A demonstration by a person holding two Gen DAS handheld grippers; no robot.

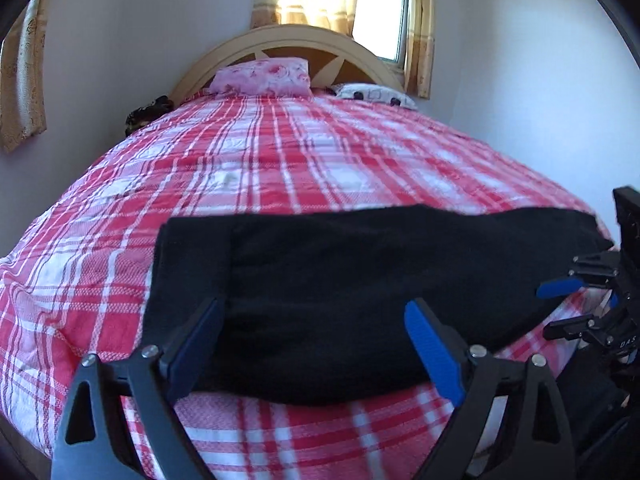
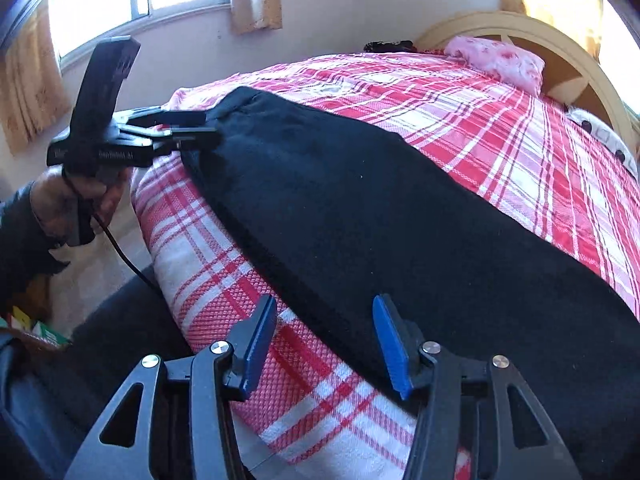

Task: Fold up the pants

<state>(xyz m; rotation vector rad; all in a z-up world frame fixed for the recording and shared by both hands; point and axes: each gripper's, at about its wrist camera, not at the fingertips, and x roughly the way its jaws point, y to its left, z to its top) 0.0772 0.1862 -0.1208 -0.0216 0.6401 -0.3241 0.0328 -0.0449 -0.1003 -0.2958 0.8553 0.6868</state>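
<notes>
Two grippers frame the black pants [image 1: 340, 300], and you grasp nothing with either.

In the left wrist view, the left gripper [image 1: 316, 344] fills the bottom of the frame with its fingers [image 1: 434, 354] spread wide and empty, hanging over the near edge of the pants. The pants lie as a long flat band across the lower middle, on the red plaid bedspread [image 1: 260, 168]. The right gripper [image 1: 560, 292] shows at the right edge by the pants' far end.

In the right wrist view, its fingers [image 2: 390, 348] stand apart at the bottom, released, straddling the pants' near edge. The pants run toward the upper left, where the left gripper sits at their end, so you likely bracket both ends for the next fold.
</notes>
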